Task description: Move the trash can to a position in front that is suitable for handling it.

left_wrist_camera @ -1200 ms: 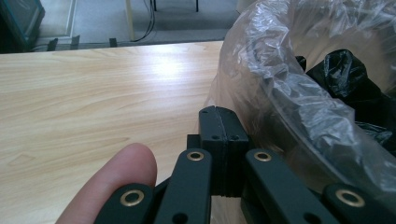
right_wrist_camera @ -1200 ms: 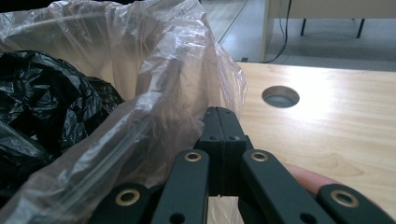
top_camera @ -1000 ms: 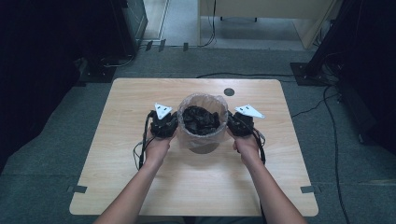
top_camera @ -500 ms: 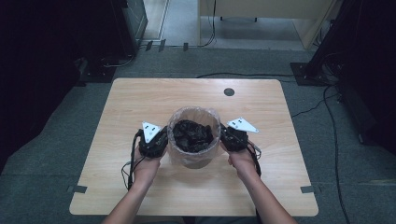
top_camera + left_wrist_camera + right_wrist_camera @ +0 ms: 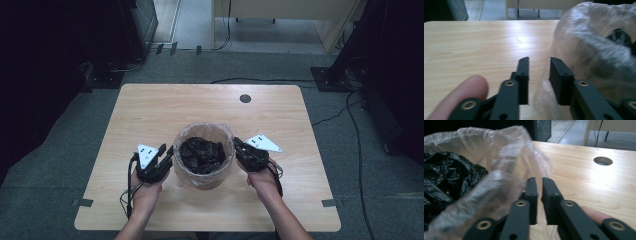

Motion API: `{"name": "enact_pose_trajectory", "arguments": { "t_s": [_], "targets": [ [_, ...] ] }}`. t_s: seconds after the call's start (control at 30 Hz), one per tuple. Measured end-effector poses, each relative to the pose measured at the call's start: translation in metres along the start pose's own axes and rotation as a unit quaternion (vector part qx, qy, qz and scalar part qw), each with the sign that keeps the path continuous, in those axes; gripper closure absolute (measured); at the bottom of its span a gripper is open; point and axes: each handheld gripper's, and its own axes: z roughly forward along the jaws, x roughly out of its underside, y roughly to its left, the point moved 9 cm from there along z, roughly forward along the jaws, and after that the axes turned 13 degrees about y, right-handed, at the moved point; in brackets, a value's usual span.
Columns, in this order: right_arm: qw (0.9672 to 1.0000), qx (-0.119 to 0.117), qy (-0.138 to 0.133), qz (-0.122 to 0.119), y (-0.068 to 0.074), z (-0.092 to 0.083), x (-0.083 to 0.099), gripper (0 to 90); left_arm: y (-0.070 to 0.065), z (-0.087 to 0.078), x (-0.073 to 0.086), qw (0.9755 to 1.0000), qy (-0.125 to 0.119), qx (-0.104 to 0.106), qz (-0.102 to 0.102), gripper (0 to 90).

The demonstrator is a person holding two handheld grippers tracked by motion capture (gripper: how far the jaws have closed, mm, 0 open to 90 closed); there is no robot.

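Lower centre of frame: lined bin (image 5: 204,167) on surface (image 5: 150,110).
Left tongs (image 5: 167,156): just opening, gap empty.
Right tongs (image 5: 240,147): barely parted, gripping nothing.
Tip: pinch the liner rim only.

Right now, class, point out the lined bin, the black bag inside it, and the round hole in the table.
lined bin (image 5: 186,172), high view, on its plastic-covered outer wall.
black bag (image 5: 202,155), high view, on its crumpled middle.
round hole (image 5: 245,98), high view, at its centre.

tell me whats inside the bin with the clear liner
Crumpled black plastic bags fill the lined bin nearly to its rim. Whatever lies beneath them, and the bin's bottom, is covered.
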Motion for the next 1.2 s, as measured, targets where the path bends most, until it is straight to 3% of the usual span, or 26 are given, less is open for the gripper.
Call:
{"name": "enact_pose_trajectory", "arguments": {
  "t_s": [0.03,0.1,0.17,0.2,0.33,0.37,0.4,0.43,0.47,0.5,0.6,0.63,0.73,0.83,0.97,1.07,1.2],
  "targets": [
    [0.9999,-0.006,-0.003,0.012,-0.008,-0.005,0.002,77.1,0.010,-0.004,0.006,0.9997,-0.008,-0.011,-0.018,53.3],
    [0.9996,-0.017,-0.001,0.021,-0.014,-0.008,0.005,73.4,0.015,-0.004,0.009,0.9995,-0.009,-0.019,-0.024,39.0],
    [0.9997,-0.014,0.002,0.020,-0.021,-0.010,0.011,69.4,0.028,-0.001,0.022,0.9990,0.006,-0.028,-0.034,31.1],
    [0.9997,-0.012,0.005,0.021,-0.024,-0.011,0.014,66.5,0.028,-0.001,0.022,0.9990,0.006,-0.028,-0.034,27.0],
    [0.9997,-0.001,0.008,0.023,-0.034,-0.012,0.025,53.8,0.043,0.000,0.035,0.9987,0.016,-0.028,-0.039,23.4],
    [0.9990,0.014,0.007,0.042,-0.043,-0.013,0.033,45.5,0.051,0.001,0.042,0.9981,0.022,-0.038,-0.044,23.0],
    [0.9984,0.028,0.008,0.047,-0.049,-0.013,0.038,43.1,0.051,0.001,0.042,0.9981,0.022,-0.038,-0.044,23.0],
    [0.9976,0.042,0.014,0.053,-0.055,-0.011,0.044,41.4,0.060,0.005,0.051,0.9968,0.040,-0.051,-0.047,23.1],
    [0.9968,0.050,0.023,0.059,-0.060,-0.008,0.052,40.3,0.060,0.005,0.051,0.9968,0.040,-0.051,-0.047,23.0],
    [0.9957,0.054,0.037,0.065,-0.066,-0.005,0.060,39.4,0.066,0.011,0.061,0.9945,0.070,-0.069,-0.036,23.0],
    [0.9895,0.063,0.100,0.083,-0.074,0.008,0.084,35.3,0.067,0.017,0.070,0.9927,0.092,-0.072,-0.031,23.0],
    [0.9879,0.072,0.112,0.080,-0.075,0.011,0.089,34.7,0.067,0.020,0.076,0.9912,0.103,-0.080,-0.022,23.0],
    [0.9857,0.091,0.131,0.054,-0.073,0.017,0.098,32.1,0.063,0.024,0.080,0.9907,0.112,-0.076,-0.016,22.6],
    [0.9870,0.093,0.123,0.047,-0.070,0.017,0.096,31.3,0.058,0.029,0.084,0.9898,0.123,-0.072,-0.006,22.4],
    [0.9844,0.097,0.137,0.054,-0.070,0.019,0.101,30.9,0.056,0.030,0.085,0.9899,0.126,-0.065,-0.002,22.4],
    [0.9844,0.099,0.136,0.051,-0.069,0.019,0.102,30.4,0.056,0.030,0.086,0.9893,0.132,-0.063,-0.002,22.4],
    [0.9846,0.098,0.135,0.053,-0.069,0.019,0.102,29.8,0.052,0.032,0.089,0.9881,0.139,-0.064,0.016,22.4]
  ]
}}
